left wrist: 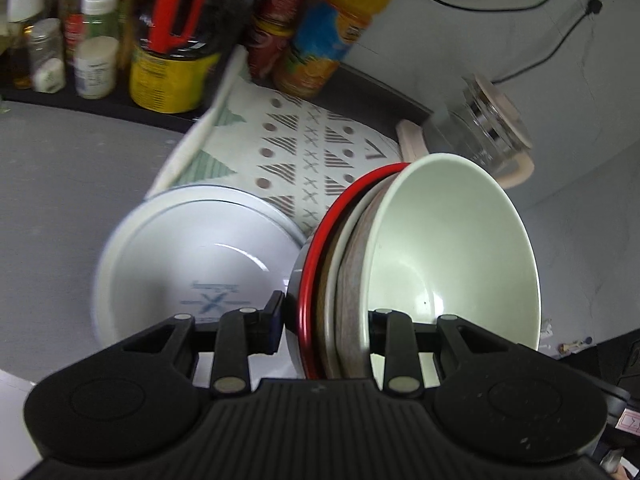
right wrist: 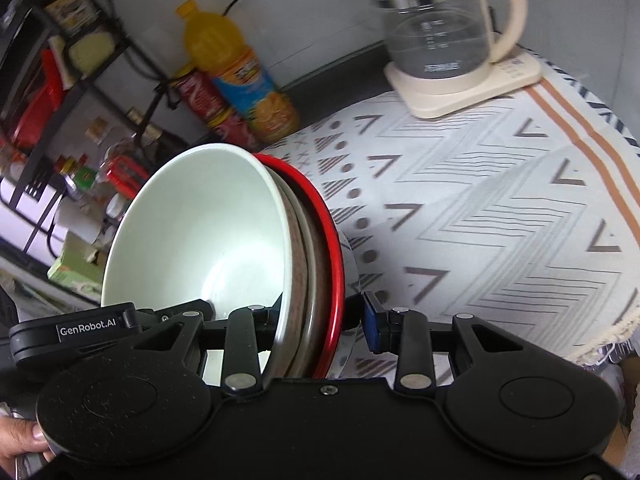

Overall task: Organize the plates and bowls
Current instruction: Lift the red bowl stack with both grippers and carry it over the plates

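A stack of nested bowls hangs in the air, held by both grippers at its near rim. A pale green bowl (left wrist: 452, 248) lies innermost, then grey-brown and white ones, and a red-rimmed bowl (left wrist: 316, 264) is outermost. My left gripper (left wrist: 326, 320) is shut on the stack's rim, one finger inside the green bowl and the blue pad (left wrist: 275, 322) on the outside. In the right wrist view the same green bowl (right wrist: 208, 224) and red rim (right wrist: 334, 240) sit between the fingers of my right gripper (right wrist: 323, 316), also shut on the rim. A stack of white plates (left wrist: 192, 264) rests on the grey counter.
A patterned cloth (right wrist: 500, 208) covers the counter under a glass kettle (right wrist: 440, 28) on its cream base. Juice bottle (right wrist: 236, 76), cans and jars (left wrist: 96, 64) line the back edge. A shelf rack (right wrist: 60, 60) stands left. A hand (right wrist: 20, 440) holds the right gripper.
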Motion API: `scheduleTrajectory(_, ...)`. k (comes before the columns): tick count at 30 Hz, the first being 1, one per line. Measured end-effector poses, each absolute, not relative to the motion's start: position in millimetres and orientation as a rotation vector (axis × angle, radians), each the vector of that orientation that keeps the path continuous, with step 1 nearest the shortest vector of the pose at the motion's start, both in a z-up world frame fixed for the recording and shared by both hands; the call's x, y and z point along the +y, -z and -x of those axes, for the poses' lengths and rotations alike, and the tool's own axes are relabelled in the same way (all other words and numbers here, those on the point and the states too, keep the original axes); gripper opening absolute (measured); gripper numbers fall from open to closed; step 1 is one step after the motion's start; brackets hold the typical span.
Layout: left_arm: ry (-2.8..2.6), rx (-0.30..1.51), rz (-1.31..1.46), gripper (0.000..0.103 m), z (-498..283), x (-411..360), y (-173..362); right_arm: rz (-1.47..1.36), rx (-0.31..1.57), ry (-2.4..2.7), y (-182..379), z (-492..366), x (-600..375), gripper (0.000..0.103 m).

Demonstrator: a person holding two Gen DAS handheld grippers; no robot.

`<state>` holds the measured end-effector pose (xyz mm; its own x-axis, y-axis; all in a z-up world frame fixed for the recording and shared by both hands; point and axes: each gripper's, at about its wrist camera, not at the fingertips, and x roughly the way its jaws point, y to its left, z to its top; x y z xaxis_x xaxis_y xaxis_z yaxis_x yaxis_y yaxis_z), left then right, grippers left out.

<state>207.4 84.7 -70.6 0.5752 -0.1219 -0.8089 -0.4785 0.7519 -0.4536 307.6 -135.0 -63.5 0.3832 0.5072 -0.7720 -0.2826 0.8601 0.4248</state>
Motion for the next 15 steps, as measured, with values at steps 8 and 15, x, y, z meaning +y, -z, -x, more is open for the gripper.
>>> scheduleTrajectory(8,-0.292,0.951,0.754,0.03,-179.7,111.3,75.8,-0.18,1.078,-0.566,64.6,-291.2,-101.8,0.034)
scheduleTrajectory(15,-0.344,0.955,0.793,0.03,-160.8,132.0,82.9,-0.141,1.105,-0.605,69.6,-285.0,-73.5,0.034)
